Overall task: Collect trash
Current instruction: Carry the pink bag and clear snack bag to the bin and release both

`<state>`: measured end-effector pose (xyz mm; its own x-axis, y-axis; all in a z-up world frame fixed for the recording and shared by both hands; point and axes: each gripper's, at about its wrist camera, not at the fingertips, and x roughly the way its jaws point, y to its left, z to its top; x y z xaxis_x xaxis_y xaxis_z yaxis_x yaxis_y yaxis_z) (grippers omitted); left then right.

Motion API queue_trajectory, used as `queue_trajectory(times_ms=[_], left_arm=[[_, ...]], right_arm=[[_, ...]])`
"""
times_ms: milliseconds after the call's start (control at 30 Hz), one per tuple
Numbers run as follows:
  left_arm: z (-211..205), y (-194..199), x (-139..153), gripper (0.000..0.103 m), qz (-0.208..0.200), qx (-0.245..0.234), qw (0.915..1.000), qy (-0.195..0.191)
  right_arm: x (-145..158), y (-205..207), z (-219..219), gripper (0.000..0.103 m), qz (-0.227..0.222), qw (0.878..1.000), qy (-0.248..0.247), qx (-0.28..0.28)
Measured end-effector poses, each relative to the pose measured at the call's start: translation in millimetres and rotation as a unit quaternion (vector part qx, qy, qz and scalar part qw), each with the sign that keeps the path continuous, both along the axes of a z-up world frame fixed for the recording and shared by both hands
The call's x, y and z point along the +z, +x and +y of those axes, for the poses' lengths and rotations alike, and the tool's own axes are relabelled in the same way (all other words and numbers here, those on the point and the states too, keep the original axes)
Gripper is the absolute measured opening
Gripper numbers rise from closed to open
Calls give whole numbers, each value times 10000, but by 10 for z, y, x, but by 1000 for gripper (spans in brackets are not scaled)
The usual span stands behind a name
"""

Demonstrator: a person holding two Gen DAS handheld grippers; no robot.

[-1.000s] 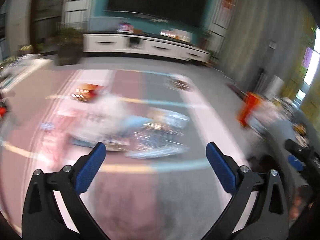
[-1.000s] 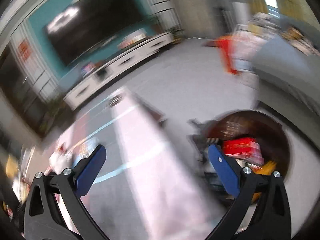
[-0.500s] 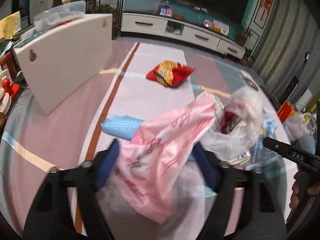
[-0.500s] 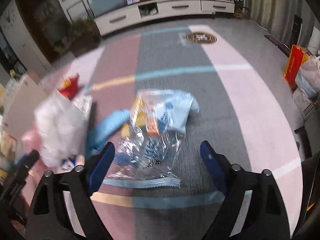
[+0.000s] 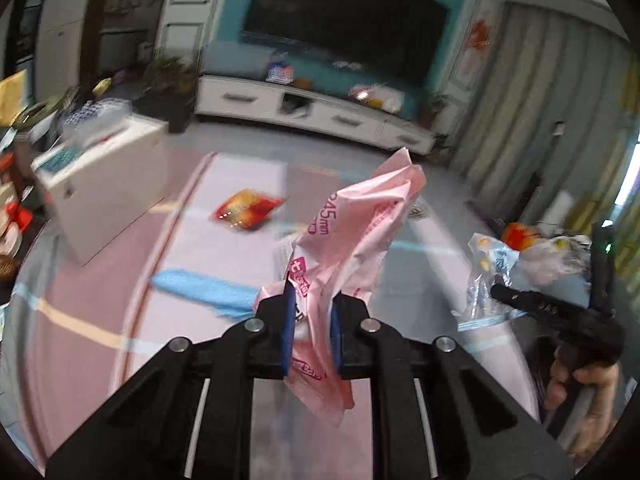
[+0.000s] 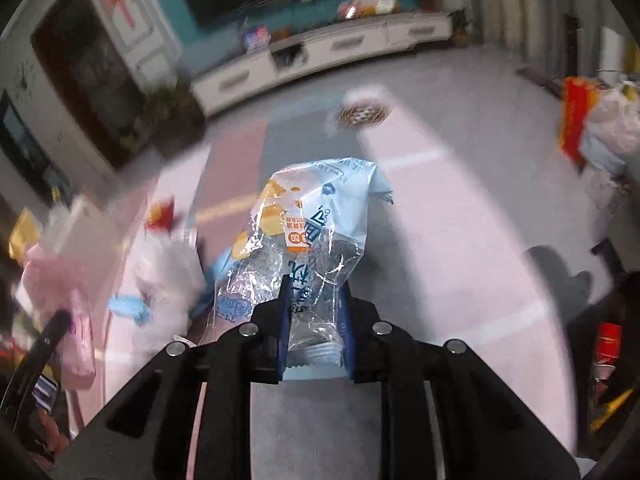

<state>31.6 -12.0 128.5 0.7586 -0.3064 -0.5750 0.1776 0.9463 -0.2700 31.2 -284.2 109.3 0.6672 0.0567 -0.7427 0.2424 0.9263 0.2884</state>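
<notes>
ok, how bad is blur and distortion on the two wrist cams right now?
Left wrist: the left gripper and the pink bag it clamps are sharp, while the red snack packet and TV cabinet smear. Right wrist: the right gripper and its clear wrapper are crisp with glare on the film, the floor trash streaks. Both have fisheye bending and dark corners.

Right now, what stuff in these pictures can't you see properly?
- Left wrist view: the pink bag is pinched in the left gripper; the jaws hide its middle, and its print is only partly readable.
- Right wrist view: the clear wrapper is clamped in the right gripper; whether anything is inside is unclear.
- Red snack packet on the mat: blurred, label unreadable.
- White bag: smeared by motion, contents unknown.
</notes>
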Motion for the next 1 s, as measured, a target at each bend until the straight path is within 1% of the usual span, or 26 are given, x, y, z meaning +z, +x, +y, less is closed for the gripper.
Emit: queue_trajectory(times_ms=[33,100,167,267,333,367,400,433,500,533,633,733,767,800,833,867,900,933,1000], left_arm=[[-124,-61,103,16,-70,-178,9997,-122],[-470,-156,248,16,-77,-685,9967,-426],[-929,-293,311,16,-65,-1261,9905,-547],[-1650,-484,288,16,38,-1953,9793,-539],[-2145,-617,233,16,175,-2415,9690,-496],[-2318,-673,209,16,212,-2572,9649,-479],[-2536,-739,181,16,254,-2745,9603,-434],[-2802,-814,134,16,320,-2945,9545,-352],[-3120,-852,31,16,444,-3170,9469,-301],[-3336,-892,-30,16,565,-3318,9413,-270],[-3742,-959,-210,16,744,-3523,9329,-96],[-4007,-1015,-334,22,971,-3678,9248,-64],[-4053,-995,-381,30,1026,-3677,9243,-39],[-4107,-1002,-425,47,1080,-3688,9232,0],[-4137,-1009,-443,58,1110,-3676,9233,35],[-4123,-975,-460,78,1110,-3657,9241,29],[-4092,-970,-448,82,1074,-3651,9248,-11],[-4033,-943,-423,82,1014,-3643,9257,-45],[-3947,-895,-381,87,943,-3574,9292,-47]], right_arm=[[105,-169,-158,22,-128,9997,-41,-181],[246,-532,-503,22,-283,9980,-135,-545],[285,-864,-830,22,-349,9951,-163,-916],[248,-1273,-1242,22,-292,9885,-277,-1456],[178,-1575,-1535,22,-168,9816,-413,-1856],[141,-1704,-1649,22,-139,9786,-434,-2005],[82,-1874,-1819,22,-90,9748,-398,-2193],[44,-1966,-1910,22,-51,9732,-367,-2269],[-75,-2147,-2131,22,26,9702,-285,-2406],[-122,-2198,-2202,22,76,9692,-261,-2446],[-278,-2317,-2353,22,229,9672,-218,-2519],[-401,-2409,-2478,23,331,9680,-114,-2484],[-446,-2411,-2506,25,389,9680,-99,-2478],[-465,-2405,-2513,27,435,9683,-87,-2460],[-478,-2397,-2517,38,471,9688,-76,-2432],[-485,-2412,-2518,54,472,9689,-89,-2429],[-476,-2428,-2515,64,475,9681,-116,-2457],[-458,-2442,-2507,76,466,9674,-163,-2485],[-403,-2481,-2476,78,427,9673,-216,-2491]])
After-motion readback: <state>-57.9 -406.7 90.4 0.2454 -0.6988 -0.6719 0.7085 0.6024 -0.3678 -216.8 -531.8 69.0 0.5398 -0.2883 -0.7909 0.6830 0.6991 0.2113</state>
